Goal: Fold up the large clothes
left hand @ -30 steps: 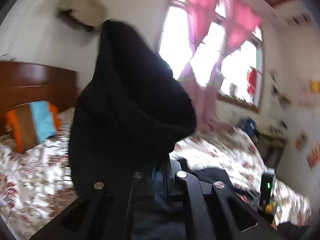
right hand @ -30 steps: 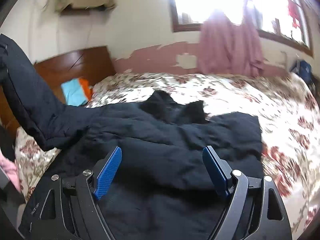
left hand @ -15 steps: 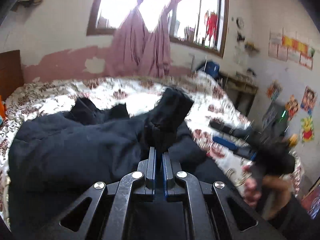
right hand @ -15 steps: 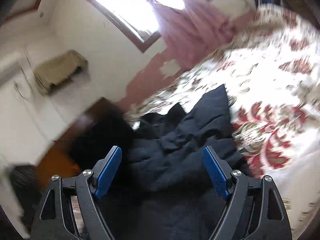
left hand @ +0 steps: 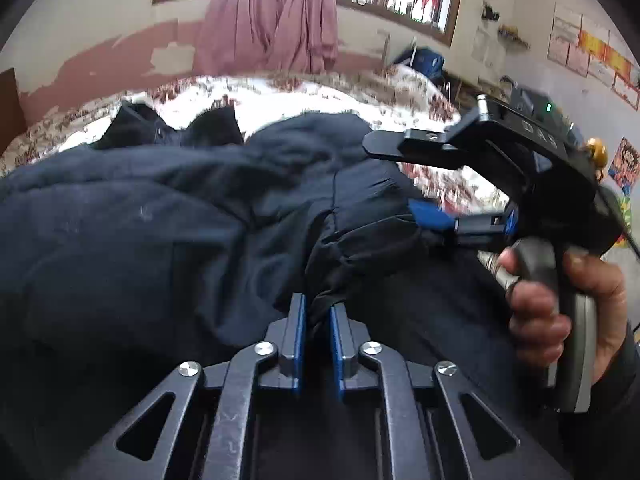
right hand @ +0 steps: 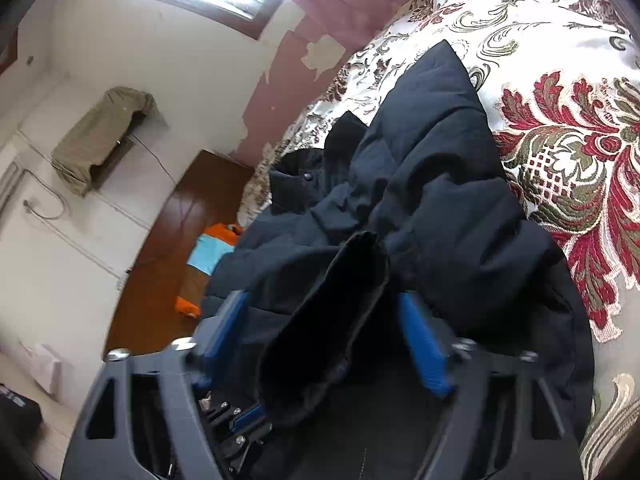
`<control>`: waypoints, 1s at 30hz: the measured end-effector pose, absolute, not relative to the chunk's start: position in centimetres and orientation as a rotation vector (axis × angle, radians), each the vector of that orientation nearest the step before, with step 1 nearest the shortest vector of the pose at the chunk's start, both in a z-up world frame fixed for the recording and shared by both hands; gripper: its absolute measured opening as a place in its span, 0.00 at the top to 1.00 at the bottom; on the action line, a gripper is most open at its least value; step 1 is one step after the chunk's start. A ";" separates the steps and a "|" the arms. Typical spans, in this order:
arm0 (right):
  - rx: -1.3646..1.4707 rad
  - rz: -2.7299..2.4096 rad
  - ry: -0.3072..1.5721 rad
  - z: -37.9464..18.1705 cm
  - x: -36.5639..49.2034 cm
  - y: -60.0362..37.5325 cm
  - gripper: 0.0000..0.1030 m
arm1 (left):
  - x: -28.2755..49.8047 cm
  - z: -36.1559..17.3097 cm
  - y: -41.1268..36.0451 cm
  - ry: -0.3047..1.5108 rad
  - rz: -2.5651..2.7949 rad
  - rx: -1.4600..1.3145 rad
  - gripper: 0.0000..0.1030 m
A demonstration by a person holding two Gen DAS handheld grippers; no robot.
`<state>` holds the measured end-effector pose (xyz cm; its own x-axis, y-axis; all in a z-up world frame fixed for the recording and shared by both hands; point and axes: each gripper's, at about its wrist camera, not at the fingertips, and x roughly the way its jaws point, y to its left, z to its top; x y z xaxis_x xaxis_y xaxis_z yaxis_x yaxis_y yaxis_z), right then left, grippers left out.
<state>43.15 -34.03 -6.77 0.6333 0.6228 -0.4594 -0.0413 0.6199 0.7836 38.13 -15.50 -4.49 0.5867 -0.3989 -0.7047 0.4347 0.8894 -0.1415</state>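
Item, one dark padded jacket [left hand: 168,216], spread over the floral bedspread [right hand: 560,152]; I logged it as the landmark. My left gripper [left hand: 318,320] sat at the jacket's near edge, jaws narrowed to a slim gap with a bunched fold of sleeve fabric pinched between the blue pads. My right gripper [right hand: 324,328] sat at the jacket's right side, jaws spread wide, the sleeve cuff [right hand: 336,320] lying loose between its fingers, ungripped. Beyond the jacket: a pink curtain [left hand: 276,20] under the window. Left of the jacket: a wooden headboard [right hand: 172,240] and an orange-and-blue pillow [right hand: 208,256].
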 end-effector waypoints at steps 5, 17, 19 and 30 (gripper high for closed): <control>0.752 0.399 0.862 -6.9 43.3 -32.7 0.85 | 36.5 -4.3 -14.5 0.805 -0.543 0.024 0.34; 0.373 0.266 0.686 1.7 43.1 -32.8 0.96 | 36.7 1.0 -3.3 0.646 -0.196 -0.031 0.24; 0.299 0.235 0.700 2.6 44.6 -32.4 0.96 | 38.7 1.3 -1.3 0.640 -0.136 -0.027 0.24; -0.025 -0.009 0.737 2.8 47.9 -30.0 0.85 | 46.2 -2.9 0.7 0.754 -0.066 0.027 0.22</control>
